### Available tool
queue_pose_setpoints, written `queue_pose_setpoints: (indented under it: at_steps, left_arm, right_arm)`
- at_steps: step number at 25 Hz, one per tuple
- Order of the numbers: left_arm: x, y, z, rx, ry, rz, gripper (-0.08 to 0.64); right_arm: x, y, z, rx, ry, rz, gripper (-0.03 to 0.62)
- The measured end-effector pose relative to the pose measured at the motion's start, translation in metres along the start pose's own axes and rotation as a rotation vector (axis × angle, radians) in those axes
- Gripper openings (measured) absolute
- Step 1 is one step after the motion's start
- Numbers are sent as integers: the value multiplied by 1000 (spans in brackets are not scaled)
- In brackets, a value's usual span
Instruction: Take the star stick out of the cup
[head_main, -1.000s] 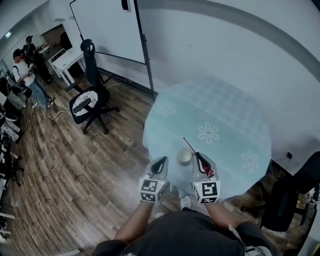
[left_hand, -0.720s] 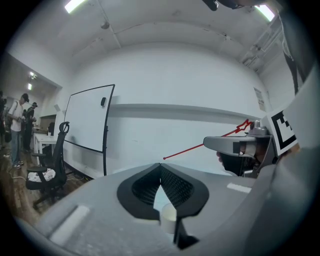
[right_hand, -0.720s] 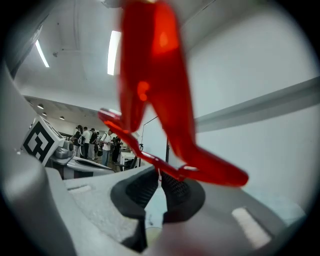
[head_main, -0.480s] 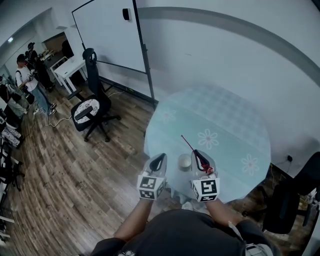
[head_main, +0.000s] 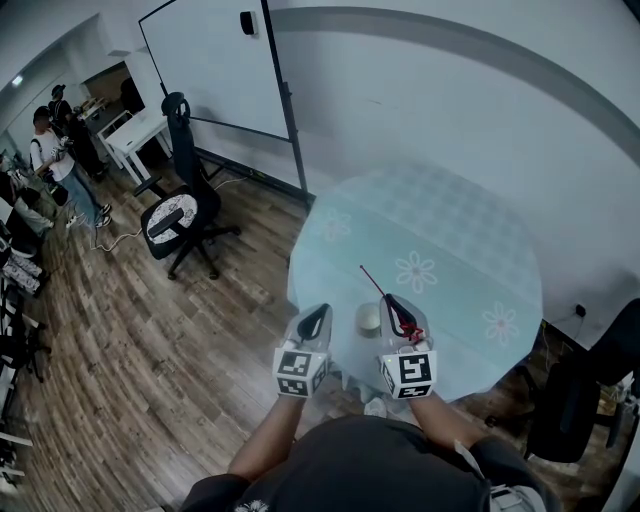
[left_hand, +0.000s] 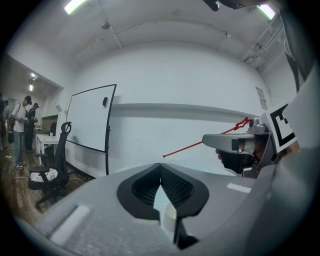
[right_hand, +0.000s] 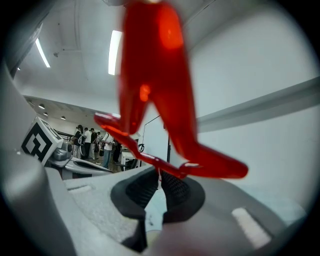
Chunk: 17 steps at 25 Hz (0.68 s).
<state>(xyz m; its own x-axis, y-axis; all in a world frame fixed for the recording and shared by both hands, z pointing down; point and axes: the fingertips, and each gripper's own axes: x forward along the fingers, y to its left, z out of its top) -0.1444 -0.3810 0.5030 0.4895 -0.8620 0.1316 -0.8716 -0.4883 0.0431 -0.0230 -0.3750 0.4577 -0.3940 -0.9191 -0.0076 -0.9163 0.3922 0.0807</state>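
Note:
A red star stick is clamped in my right gripper, which is shut on it. Its thin end points up and away over the table, and its star end lies back near the gripper body. In the right gripper view the star looms close to the lens and the stick runs between the closed pads of the right gripper. A small pale cup stands on the round teal table between both grippers, with the stick outside it. My left gripper is shut and empty, left of the cup. In the left gripper view the stick shows too.
The cup stands near the table's front edge, close to my body. A black office chair and a whiteboard stand on the wooden floor to the left. People are at the far left. Another dark chair is at the right.
The head view has shifted a little. Both grippers stay beside the cup, and the right gripper still holds the stick at much the same angle.

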Motion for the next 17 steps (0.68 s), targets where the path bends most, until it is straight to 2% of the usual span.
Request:
queue_pose_setpoints:
  at_steps: [17]
  left_arm:
    - [0, -11, -7, 14, 10, 5, 5]
  right_arm:
    - [-8, -8, -10, 7, 27, -3, 20]
